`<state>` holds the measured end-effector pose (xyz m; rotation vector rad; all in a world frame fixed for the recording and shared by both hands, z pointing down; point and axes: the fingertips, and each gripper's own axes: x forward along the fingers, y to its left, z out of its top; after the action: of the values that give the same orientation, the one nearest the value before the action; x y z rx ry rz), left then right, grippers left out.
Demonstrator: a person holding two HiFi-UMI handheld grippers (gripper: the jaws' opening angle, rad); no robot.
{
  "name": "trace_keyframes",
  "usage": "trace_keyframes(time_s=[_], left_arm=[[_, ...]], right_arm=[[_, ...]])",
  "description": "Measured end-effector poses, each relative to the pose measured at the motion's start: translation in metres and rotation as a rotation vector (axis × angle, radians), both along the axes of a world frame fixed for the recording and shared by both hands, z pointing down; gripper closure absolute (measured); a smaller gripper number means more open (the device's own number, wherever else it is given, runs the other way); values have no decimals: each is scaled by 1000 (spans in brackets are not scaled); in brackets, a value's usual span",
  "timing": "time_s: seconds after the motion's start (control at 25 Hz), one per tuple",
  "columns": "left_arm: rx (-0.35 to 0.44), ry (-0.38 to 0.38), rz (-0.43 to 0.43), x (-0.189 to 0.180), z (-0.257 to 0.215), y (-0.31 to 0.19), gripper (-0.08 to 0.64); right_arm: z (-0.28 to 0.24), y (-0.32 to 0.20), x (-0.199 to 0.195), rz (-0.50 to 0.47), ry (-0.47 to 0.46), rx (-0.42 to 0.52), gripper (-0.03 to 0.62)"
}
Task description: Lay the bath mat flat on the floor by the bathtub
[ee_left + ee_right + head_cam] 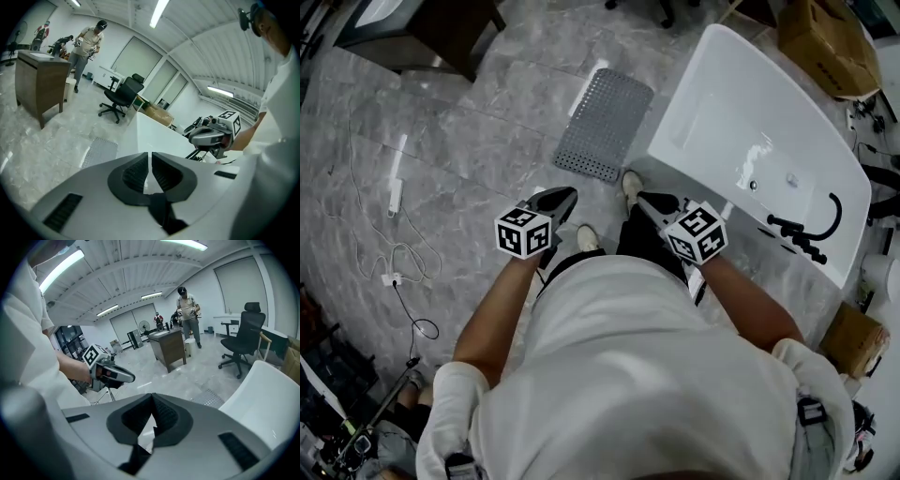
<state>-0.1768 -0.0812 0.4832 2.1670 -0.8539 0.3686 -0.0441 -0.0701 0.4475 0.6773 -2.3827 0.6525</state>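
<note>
We hold the left gripper with its jaws clenched, only a thin slit between the tips and nothing in them. The right gripper is pressed together in the same way and is just as empty. Both hang at waist height near the middle of the head view, well above the floor, which we take as a resting pose because no grasp seems called for. The grey bath mat lies flat in the upper middle of that view, just beside the left rim of the white bathtub. We judge the laying done.
</note>
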Motion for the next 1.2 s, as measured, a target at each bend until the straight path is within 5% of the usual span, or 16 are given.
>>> trace_keyframes(time_s=[0.36,0.76,1.2], left_arm=[[74,32,35,-30,-39,53,528],[156,15,63,-31,-69,88,535],[152,13,103,-26,-70,108,535]], right_arm=[[-25,31,-14,58,7,85,583],[-43,61,-32,-23,9,112,583],[-57,76,-29,31,-38,92,584]])
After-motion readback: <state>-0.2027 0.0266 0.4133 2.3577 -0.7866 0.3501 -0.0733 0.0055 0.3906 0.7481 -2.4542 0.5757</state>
